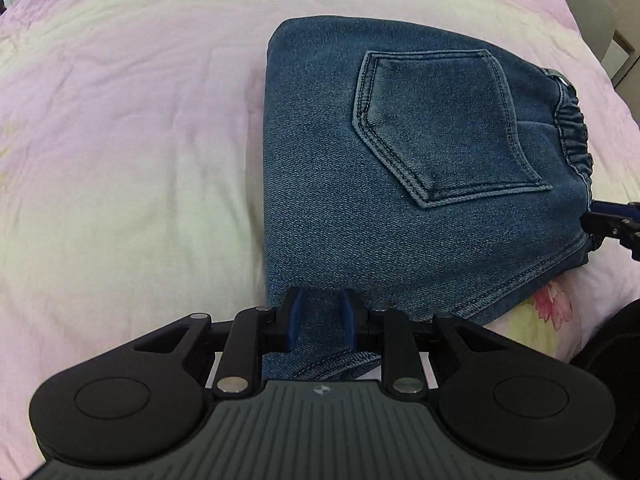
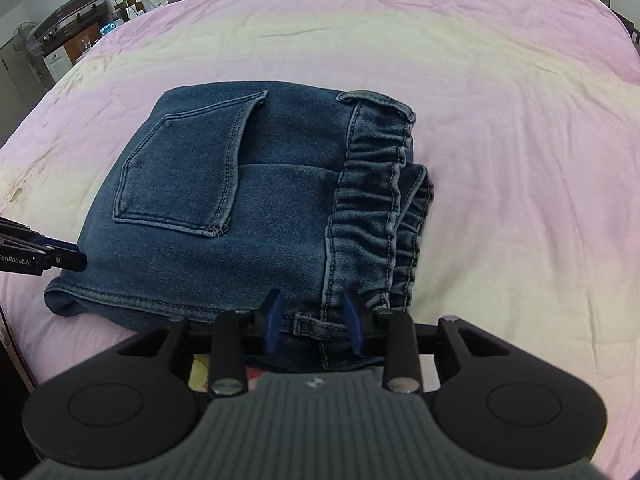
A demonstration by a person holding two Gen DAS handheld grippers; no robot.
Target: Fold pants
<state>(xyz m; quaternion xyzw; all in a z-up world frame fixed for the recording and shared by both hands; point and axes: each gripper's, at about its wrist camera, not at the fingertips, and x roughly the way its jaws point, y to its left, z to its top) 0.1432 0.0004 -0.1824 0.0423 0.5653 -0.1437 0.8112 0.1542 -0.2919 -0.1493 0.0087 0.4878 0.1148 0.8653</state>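
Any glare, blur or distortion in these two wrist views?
Left wrist view: strong fisheye bend, the sheet washed out and pale mid-frame, the jeans sharp down to the weave. Right wrist view: same bend, dark vignette in the corners, the waistband crisp, no motion blur.

The pants (image 2: pixel 224 216) are of blue denim, faded to a lighter blue in places, with seams in lighter thread around the back pocket (image 1: pixel 444 124). The elastic waistband (image 2: pixel 372 208) is the same blue, darker inside its gathers. The bed cover (image 1: pixel 132 140) is pale pink with wide pale yellow areas, and it has a pink flower print (image 1: pixel 554 302) near the edge. Both tools have black bodies with a grey ribbed part. The fingers (image 1: pixel 296 322) have dark blue pads.
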